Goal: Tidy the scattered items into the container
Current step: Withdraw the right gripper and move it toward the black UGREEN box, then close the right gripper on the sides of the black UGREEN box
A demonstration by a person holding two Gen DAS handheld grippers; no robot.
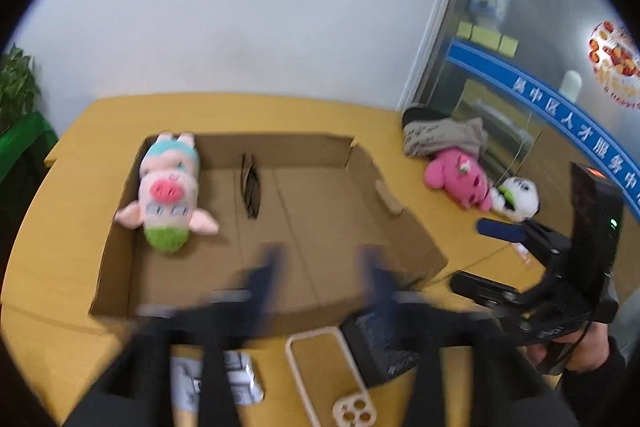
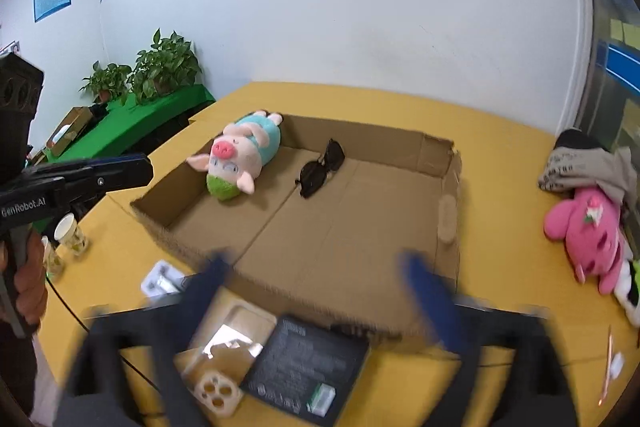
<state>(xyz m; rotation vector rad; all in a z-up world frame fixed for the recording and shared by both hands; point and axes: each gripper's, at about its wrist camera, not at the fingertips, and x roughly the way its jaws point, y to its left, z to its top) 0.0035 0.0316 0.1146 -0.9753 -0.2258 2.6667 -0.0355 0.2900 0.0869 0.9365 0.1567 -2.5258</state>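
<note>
An open cardboard box point(image 1: 276, 141) point(image 2: 436, 147) lies on the yellow table. In it are a pig plush point(image 1: 168, 191) point(image 2: 240, 155) at the far left and black sunglasses point(image 1: 250, 187) point(image 2: 322, 169) beside it. A pink plush point(image 1: 456, 179) point(image 2: 592, 231) and a white plush point(image 1: 518, 197) lie on the table right of the box. A beige phone case point(image 1: 320, 367) point(image 2: 224, 367) and a black flat box point(image 1: 380, 343) point(image 2: 308, 363) lie in front of it. My left gripper point(image 1: 322, 267) and right gripper point(image 2: 320, 279) hang open over the box's near edge, both with nothing between their fingers.
A grey garment point(image 2: 580, 163) lies behind the pink plush. Paper cups point(image 2: 70, 231) stand at the table's left edge, a white blister pack point(image 2: 160, 279) lies near them, and a pen point(image 2: 606, 367) at the front right. Potted plants point(image 2: 160, 67) stand on a green side table.
</note>
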